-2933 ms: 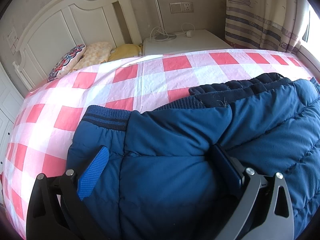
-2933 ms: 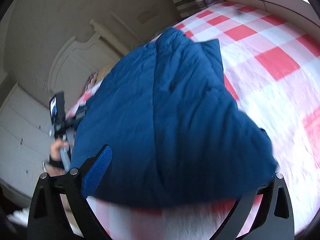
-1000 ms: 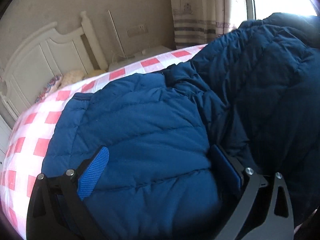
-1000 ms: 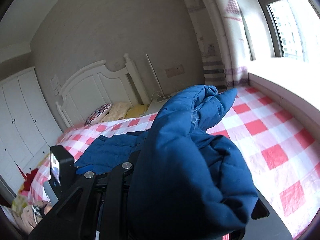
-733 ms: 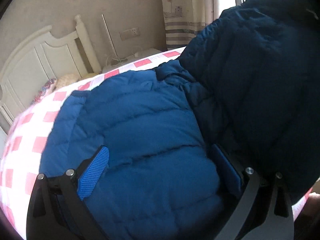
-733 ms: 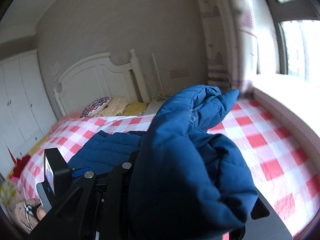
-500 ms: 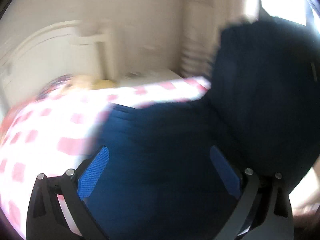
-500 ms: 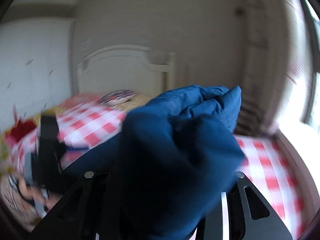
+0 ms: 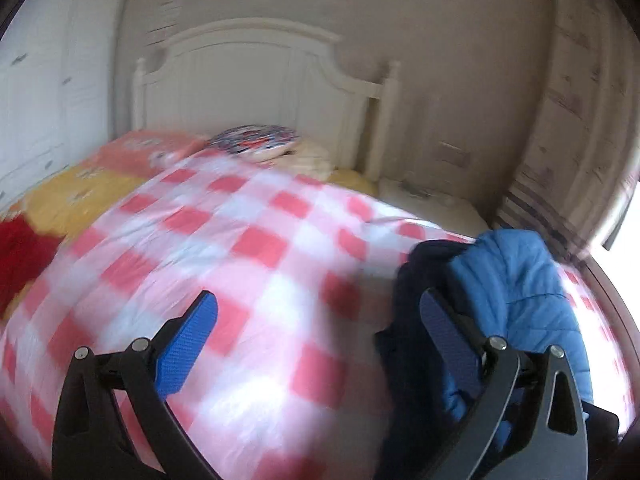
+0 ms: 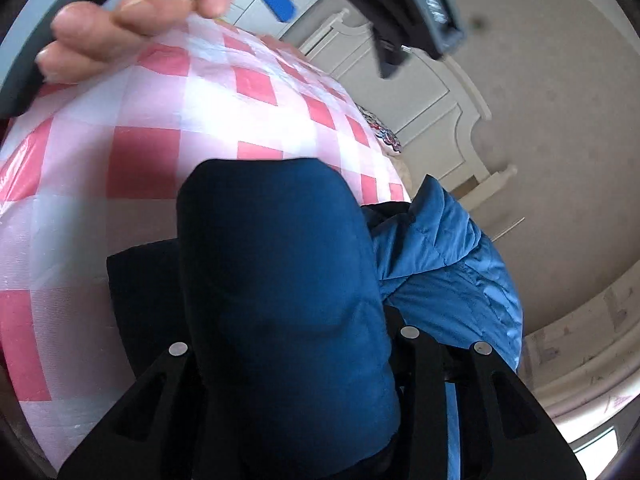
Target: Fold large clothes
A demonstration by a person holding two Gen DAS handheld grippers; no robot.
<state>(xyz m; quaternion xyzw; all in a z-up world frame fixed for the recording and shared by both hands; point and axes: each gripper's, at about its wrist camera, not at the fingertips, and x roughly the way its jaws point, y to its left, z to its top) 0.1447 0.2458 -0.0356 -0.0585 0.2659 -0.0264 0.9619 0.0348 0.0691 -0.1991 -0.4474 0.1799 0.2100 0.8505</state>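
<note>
Beige walls and a white headboard close off the far end of the room, with a white wardrobe on the left side of the left wrist view. Most of both views is filled by the bed, spread with a pink-and-white checked cover; a patterned pillow lies near the headboard.

On the cover lies the blue padded jacket, bunched into a thick bundle. In the left wrist view it sits at the right side of the bed, partly behind the right-hand finger of the left hand-held gripper.

The right hand-held gripper has its jaws set fairly narrow and pressed on a fat fold of the jacket, which bulges up between them and hides the pads. More of the jacket trails to the right in brighter light.

The left hand-held gripper stands wide, with only the checked cover showing between its blue pads; nothing is held. In the right wrist view a hand grips its grey handle at the top edge.
</note>
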